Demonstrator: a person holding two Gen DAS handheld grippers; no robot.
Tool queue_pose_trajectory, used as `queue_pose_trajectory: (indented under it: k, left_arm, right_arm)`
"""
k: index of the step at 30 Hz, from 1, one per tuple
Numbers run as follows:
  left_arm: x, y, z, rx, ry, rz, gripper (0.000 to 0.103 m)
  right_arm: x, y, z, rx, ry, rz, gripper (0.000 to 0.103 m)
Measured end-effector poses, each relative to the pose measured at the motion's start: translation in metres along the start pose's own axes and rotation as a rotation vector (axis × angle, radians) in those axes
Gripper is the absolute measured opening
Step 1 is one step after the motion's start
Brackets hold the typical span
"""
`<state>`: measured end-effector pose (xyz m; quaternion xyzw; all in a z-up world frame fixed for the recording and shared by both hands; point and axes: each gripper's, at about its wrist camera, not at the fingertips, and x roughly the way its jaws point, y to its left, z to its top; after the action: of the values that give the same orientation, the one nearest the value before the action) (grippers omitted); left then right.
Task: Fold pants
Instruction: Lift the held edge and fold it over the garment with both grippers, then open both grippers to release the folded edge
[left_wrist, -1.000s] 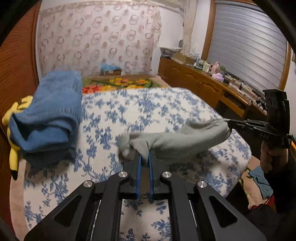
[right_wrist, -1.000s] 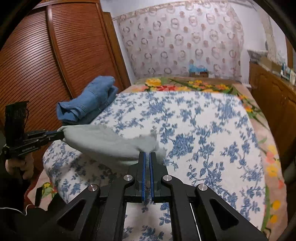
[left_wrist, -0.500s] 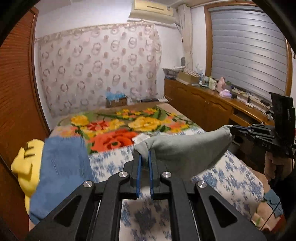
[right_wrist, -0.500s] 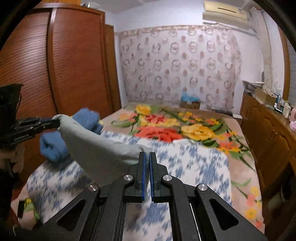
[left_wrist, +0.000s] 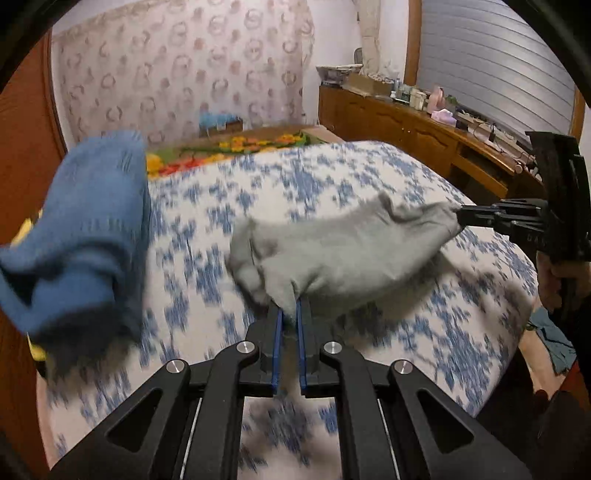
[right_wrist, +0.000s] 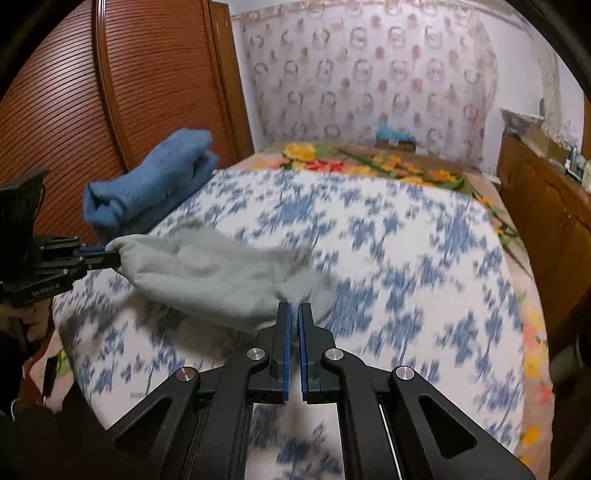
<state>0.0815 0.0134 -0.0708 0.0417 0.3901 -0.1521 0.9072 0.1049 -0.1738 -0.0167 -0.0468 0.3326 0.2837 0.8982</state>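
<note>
Left gripper (left_wrist: 289, 314): clamped on pants (left_wrist: 343, 254), near end.
Right gripper (right_wrist: 294, 310): clamped on pants' other end.
Pants: slung between grippers, over bed (left_wrist: 332, 177).

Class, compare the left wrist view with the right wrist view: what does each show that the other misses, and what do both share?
Only the left wrist view shows the grey roller shutter and a yellow item under the blue garment. Only the right wrist view shows the slatted wooden wardrobe door. Both show the grey pants stretched between the left claw and right claw, the folded blue garment and the floral bedspread.
</note>
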Motion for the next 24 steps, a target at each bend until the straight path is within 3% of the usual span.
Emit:
queue_pose_trajectory:
  k: [10,13,15,17,20,22,24]
  left_arm:
    - [-0.014,-0.006,-0.026,-0.019,0.033,-0.019,0.008]
    - [-0.012,-0.008,-0.031,-0.018,0.054,-0.012,0.017]
    - [-0.014,-0.007,-0.032,-0.025,0.054,-0.005,0.029]
    - [-0.018,-0.003,-0.031,-0.042,0.036,-0.004,0.05]
    - [-0.022,0.002,-0.024,-0.054,0.007,-0.004,0.052]
    - [-0.021,0.003,-0.018,-0.058,-0.002,0.002,0.052]
    - [-0.016,0.004,-0.012,-0.055,-0.007,0.001,0.052]
  right_arm:
    - [-0.02,0.002,-0.022,0.025,0.047,0.044,0.003]
    - [-0.018,0.002,-0.024,0.026,0.07,0.037,0.003]
    - [-0.022,0.002,-0.026,0.033,0.071,0.03,0.003]
    - [-0.027,0.002,-0.026,0.042,0.062,0.029,0.007]
    - [-0.036,0.002,-0.024,0.039,0.036,0.013,0.013]
    - [-0.036,0.002,-0.019,0.035,0.026,-0.002,0.028]
    - [-0.033,0.003,-0.016,0.037,0.019,-0.005,0.033]
